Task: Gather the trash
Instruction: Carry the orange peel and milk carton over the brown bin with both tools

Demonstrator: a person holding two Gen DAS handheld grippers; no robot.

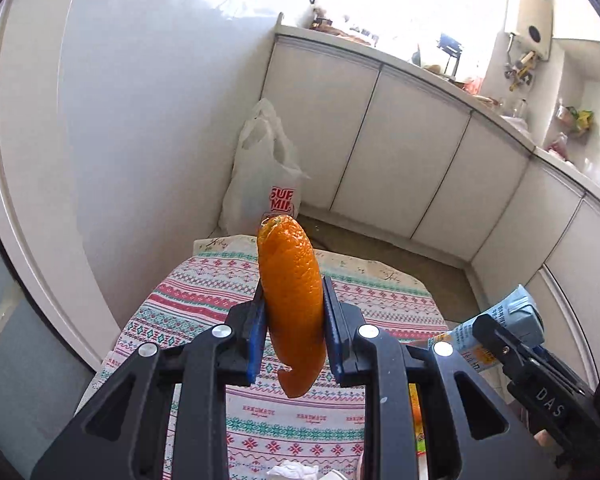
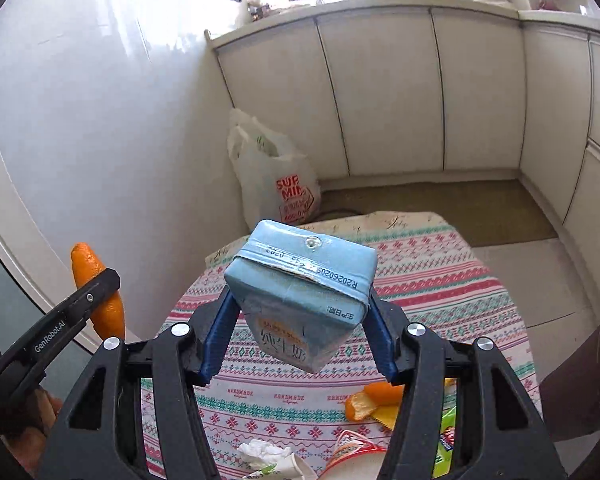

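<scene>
**Both claws loaded above the patterned counter**

Overall, white cabinet doors [image 2: 380,92] run along the back and right of the room, meeting a glossy white wall on the left. Below them, a counter covered in a striped, patterned cloth [image 2: 440,280] fills the lower middle of both views. On the floor just beyond its far edge, against the wall, stands a white plastic bag [image 2: 272,176] with red lettering, its mouth open upward.

The right claw [image 2: 300,332] is clamped on a blue milk carton [image 2: 300,292], its blue pads pressing the carton's two sides; the carton is tilted, top face turned toward the camera, held in the air above the cloth. In the left wrist view the same carton shows at the right edge.

The left claw [image 1: 294,316] is closed on a long curl of orange peel [image 1: 292,300], which stands roughly upright between the pads, clear of the counter. The peel's upper end overlaps the bag in that view.

Smaller litter lies on the near part of the cloth: another piece of orange peel [image 2: 370,400], a crumpled white tissue [image 2: 260,452], a red-and-white wrapper [image 2: 352,448], and a green packet [image 2: 446,436] at the right, partly hidden by the claw frame.
</scene>
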